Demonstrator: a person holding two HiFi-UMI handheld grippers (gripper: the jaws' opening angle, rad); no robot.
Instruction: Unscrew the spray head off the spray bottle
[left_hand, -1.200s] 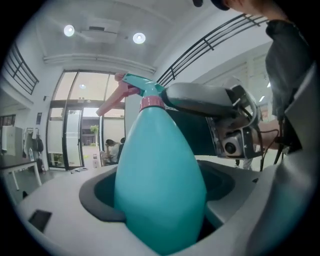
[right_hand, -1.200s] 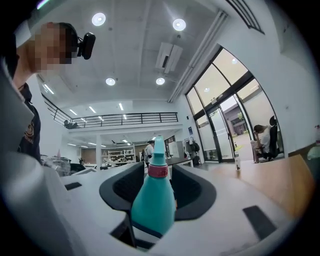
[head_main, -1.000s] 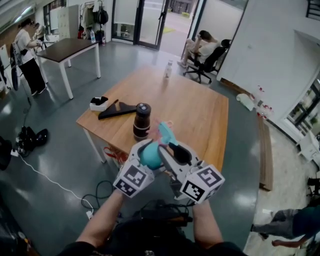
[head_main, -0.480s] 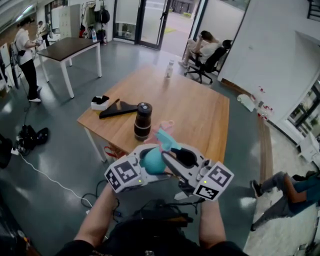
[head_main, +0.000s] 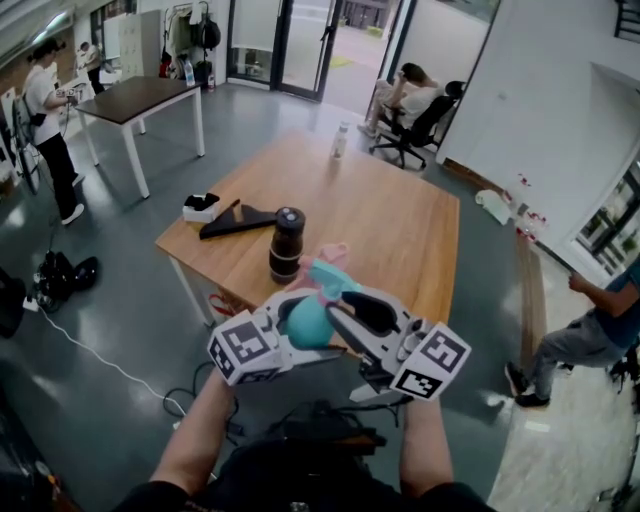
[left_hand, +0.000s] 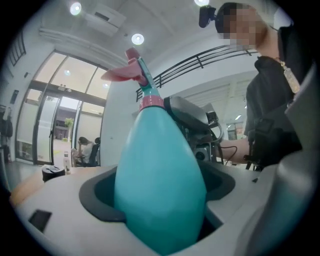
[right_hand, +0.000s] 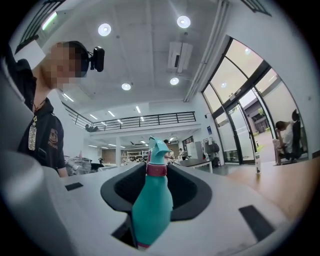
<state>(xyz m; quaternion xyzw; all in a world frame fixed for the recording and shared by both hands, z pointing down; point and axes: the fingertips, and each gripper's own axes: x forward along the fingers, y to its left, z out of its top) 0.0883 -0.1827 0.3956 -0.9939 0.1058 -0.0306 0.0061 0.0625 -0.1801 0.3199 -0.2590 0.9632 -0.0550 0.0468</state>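
Note:
A teal spray bottle (head_main: 303, 322) with a dark pink collar (left_hand: 151, 102) and a pink trigger (left_hand: 122, 74) is held close to my body, above the table's near edge. My left gripper (head_main: 292, 318) is shut on its fat body (left_hand: 160, 190), which fills the dark pads. My right gripper (head_main: 348, 312) reaches in from the right, level with the neck. In the right gripper view the bottle (right_hand: 152, 205) stands between the jaws with dark gaps on both sides of the collar (right_hand: 156, 170). These jaws have just been opening a little, the bottle still between them.
On the wooden table (head_main: 400, 220) stand a dark cylinder (head_main: 286, 243), a flat black object (head_main: 240, 218), a small white and black item (head_main: 200, 206) and a small bottle (head_main: 342, 138) at the far edge. A person (head_main: 590, 330) walks at the right; cables (head_main: 60, 272) lie left.
My left gripper has swung outward to the left and turned, its marker cube now further left. The bottle has shifted slightly with it. A person has walked into view at the right.

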